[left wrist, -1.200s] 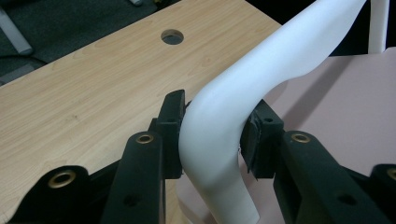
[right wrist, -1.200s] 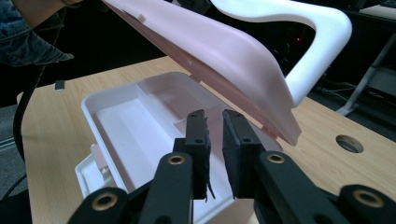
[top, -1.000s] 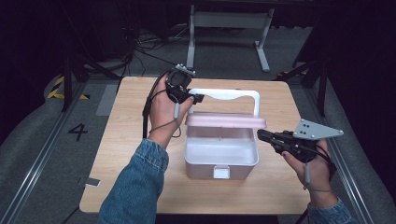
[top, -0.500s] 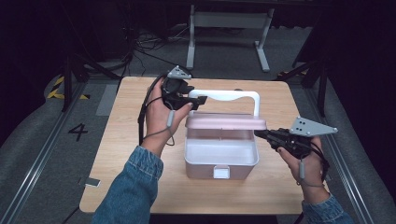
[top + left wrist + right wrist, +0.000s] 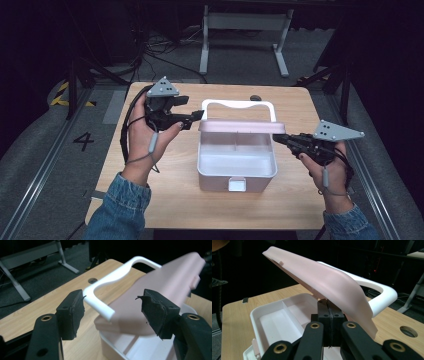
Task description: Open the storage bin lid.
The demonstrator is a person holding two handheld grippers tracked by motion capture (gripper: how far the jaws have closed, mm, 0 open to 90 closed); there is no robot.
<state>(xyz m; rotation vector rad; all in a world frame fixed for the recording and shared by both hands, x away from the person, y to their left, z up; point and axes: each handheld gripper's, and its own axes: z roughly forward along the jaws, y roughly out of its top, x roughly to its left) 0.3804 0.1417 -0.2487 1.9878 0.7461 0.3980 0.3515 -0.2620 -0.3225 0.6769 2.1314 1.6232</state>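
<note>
The left gripper [image 5: 196,116], which had rested against the white handle [image 5: 238,104] of the storage box [image 5: 237,170], drew back from it and ended just beside the handle's near corner, its jaws spread apart. The right gripper [image 5: 278,139] moved in from beside the box until its closed tips sat under the raised pink lid [image 5: 237,125].
</note>
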